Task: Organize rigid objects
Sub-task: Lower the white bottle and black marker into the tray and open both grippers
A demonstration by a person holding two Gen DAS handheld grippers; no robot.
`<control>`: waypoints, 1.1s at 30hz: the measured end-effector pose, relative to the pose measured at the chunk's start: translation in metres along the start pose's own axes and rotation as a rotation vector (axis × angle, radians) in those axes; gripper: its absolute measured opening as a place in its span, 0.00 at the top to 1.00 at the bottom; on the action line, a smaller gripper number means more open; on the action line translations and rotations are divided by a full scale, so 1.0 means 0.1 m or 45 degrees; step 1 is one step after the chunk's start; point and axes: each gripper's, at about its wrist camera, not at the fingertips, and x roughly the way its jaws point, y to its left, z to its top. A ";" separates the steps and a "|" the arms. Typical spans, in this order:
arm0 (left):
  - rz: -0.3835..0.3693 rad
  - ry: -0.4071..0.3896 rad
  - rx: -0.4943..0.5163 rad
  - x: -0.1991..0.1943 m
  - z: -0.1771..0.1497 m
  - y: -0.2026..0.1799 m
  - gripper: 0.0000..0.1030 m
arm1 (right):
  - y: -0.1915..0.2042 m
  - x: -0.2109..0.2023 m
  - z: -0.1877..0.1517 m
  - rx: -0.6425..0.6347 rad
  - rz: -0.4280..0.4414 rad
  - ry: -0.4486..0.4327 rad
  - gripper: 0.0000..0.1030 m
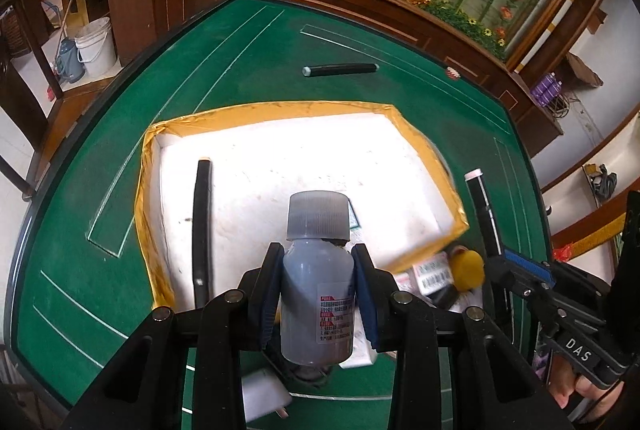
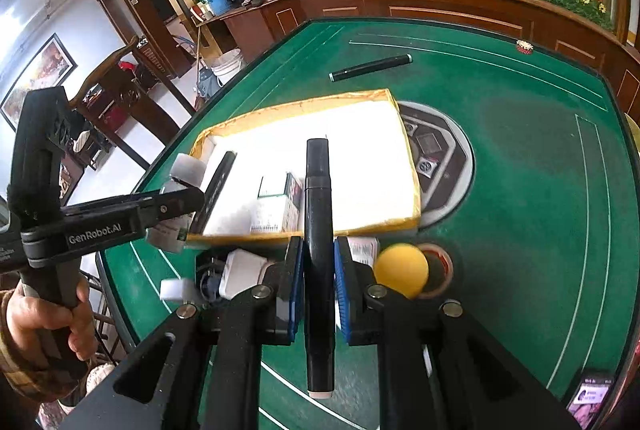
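Left claw pinching grey bottle, ribbed cap, right claw pinching black marker

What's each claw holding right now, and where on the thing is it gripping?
The left claw grips a grey bottle by its body, below the cap. The right claw grips a black marker around its middle.
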 end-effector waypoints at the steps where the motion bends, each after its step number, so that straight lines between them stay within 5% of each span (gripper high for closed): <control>1: 0.002 0.007 -0.004 0.03 0.02 0.03 0.65 | 0.01 0.03 0.04 0.004 -0.003 -0.001 0.86; 15: 0.026 0.117 0.042 0.53 0.23 0.18 0.65 | 0.11 0.64 0.47 0.043 -0.041 0.028 0.86; 33: 0.015 0.180 0.037 0.82 0.25 0.36 0.65 | 0.03 1.28 0.45 0.052 -0.082 0.159 0.86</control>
